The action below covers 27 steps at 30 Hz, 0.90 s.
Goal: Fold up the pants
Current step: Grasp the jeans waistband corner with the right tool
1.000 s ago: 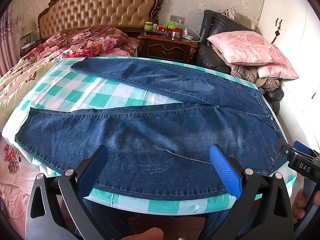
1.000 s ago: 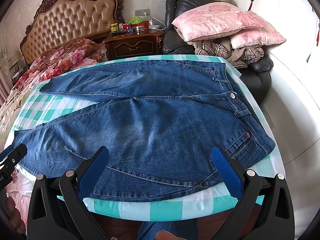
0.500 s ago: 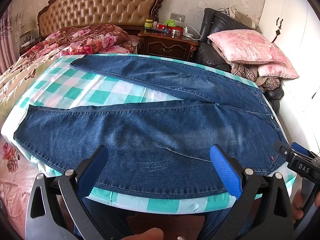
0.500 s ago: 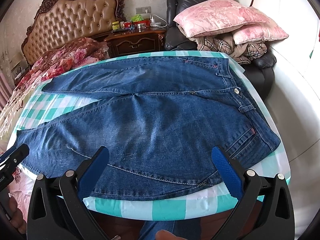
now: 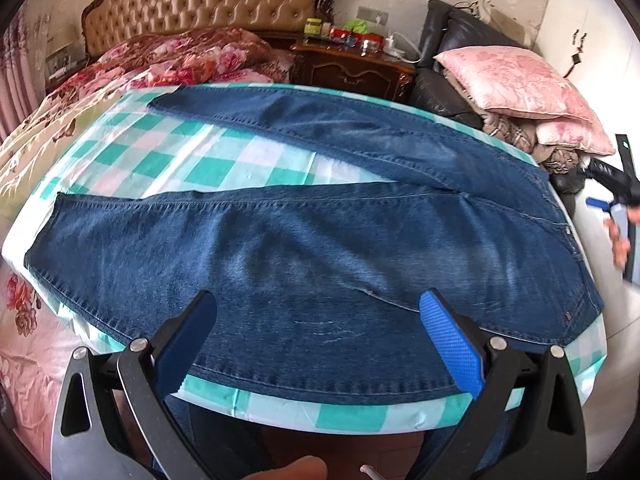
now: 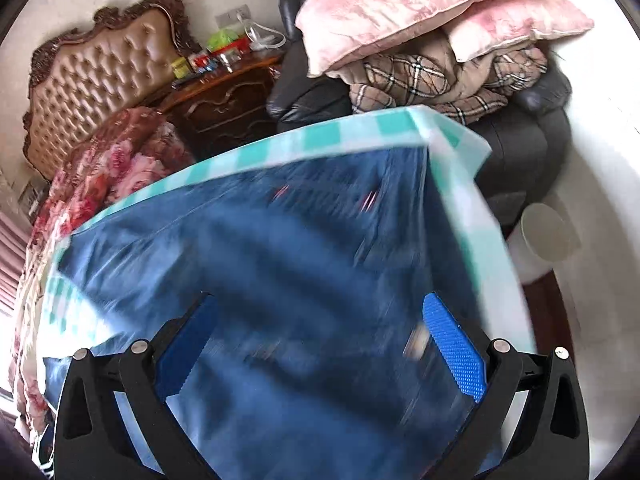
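Blue jeans (image 5: 320,248) lie flat on a green-and-white checked table cover (image 5: 208,164), legs spread apart toward the left, waistband at the right. My left gripper (image 5: 316,340) hangs open above the near leg's lower edge, nothing between its blue pads. In the left wrist view my right gripper (image 5: 612,184) shows at the far right edge, held by a hand, off the table's right end. In the blurred right wrist view the jeans (image 6: 280,280) fill the middle, and my right gripper (image 6: 320,352) is open over the waist end, holding nothing.
A bed with a tufted headboard (image 5: 208,0) and floral bedding (image 5: 180,60) lies left and behind. A dark nightstand (image 5: 352,68) and a black armchair piled with pink pillows (image 5: 516,80) stand behind the table. A round white bin (image 6: 548,236) sits past the right corner.
My right gripper has swung quickly right and forward toward the waist end of the jeans, blurring its view. My left gripper has shifted slightly. The jeans have not moved.
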Tool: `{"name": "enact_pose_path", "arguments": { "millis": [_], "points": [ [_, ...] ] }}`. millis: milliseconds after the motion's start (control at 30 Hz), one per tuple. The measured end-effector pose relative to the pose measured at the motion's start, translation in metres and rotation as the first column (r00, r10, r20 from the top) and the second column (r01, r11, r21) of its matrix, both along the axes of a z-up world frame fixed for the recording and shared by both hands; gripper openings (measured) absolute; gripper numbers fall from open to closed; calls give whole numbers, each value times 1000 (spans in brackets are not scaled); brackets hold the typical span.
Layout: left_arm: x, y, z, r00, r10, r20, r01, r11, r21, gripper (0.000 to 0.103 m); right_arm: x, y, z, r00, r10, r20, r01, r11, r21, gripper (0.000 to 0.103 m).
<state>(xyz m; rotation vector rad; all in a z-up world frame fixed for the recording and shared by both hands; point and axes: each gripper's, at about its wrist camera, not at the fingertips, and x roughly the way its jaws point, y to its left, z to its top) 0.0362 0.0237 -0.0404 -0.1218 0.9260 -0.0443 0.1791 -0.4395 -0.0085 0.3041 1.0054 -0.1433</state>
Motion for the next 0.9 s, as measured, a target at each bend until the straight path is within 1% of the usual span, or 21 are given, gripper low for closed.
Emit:
{"name": "enact_pose_path", "arguments": {
  "millis": [100, 233, 367, 400, 467, 533, 600, 633, 667, 700, 733, 800, 867, 900],
  "points": [
    [8, 6, -8, 1000, 18, -23, -18, 1000, 15, 102, 46, -36, -14, 999, -1, -38, 1, 1000, 1, 99],
    [22, 15, -21, 997, 54, -64, -52, 998, 33, 102, 96, -58, -35, 995, 35, -90, -39, 998, -40, 99],
    [36, 20, -31, 993, 74, -92, -70, 996, 47, 102, 129, -70, -55, 991, 48, -128, -57, 996, -69, 97],
    [40, 21, -33, 992, 77, -97, -72, 996, 50, 102, 135, -71, -59, 989, 47, -138, -59, 995, -79, 95],
    [45, 22, -37, 991, 81, -106, -76, 996, 55, 102, 146, -76, -67, 987, 58, -152, -72, 993, -88, 94],
    [50, 23, -42, 988, 89, -123, -83, 995, 57, 102, 153, -77, -75, 982, 70, -174, -88, 991, -99, 89],
    [53, 24, -47, 985, 98, -140, -92, 994, 53, 102, 158, -77, -84, 974, 76, -212, -101, 989, -112, 69],
    [54, 25, -48, 984, 101, -145, -95, 994, 49, 102, 158, -76, -84, 974, 82, -209, -112, 984, -138, 63],
    [55, 27, -48, 984, 105, -147, -99, 994, 47, 102, 157, -74, -82, 973, 92, -212, -128, 979, -159, 46],
    [55, 27, -48, 983, 107, -146, -101, 994, 50, 102, 157, -74, -81, 972, 100, -213, -134, 979, -154, 33],
    [56, 28, -48, 984, 109, -144, -102, 993, 52, 102, 156, -74, -79, 973, 103, -209, -135, 980, -146, 30],
    [56, 29, -47, 984, 112, -142, -106, 993, 47, 102, 153, -66, -73, 971, 138, -197, -170, 972, -160, 16],
    [54, 30, -45, 984, 113, -141, -109, 993, 39, 102, 148, -51, -63, 967, 173, -188, -213, 951, -223, 13],
    [52, 30, -42, 984, 113, -136, -109, 993, 37, 102, 144, -46, -53, 969, 181, -167, -218, 947, -237, 13]
  ]
}}
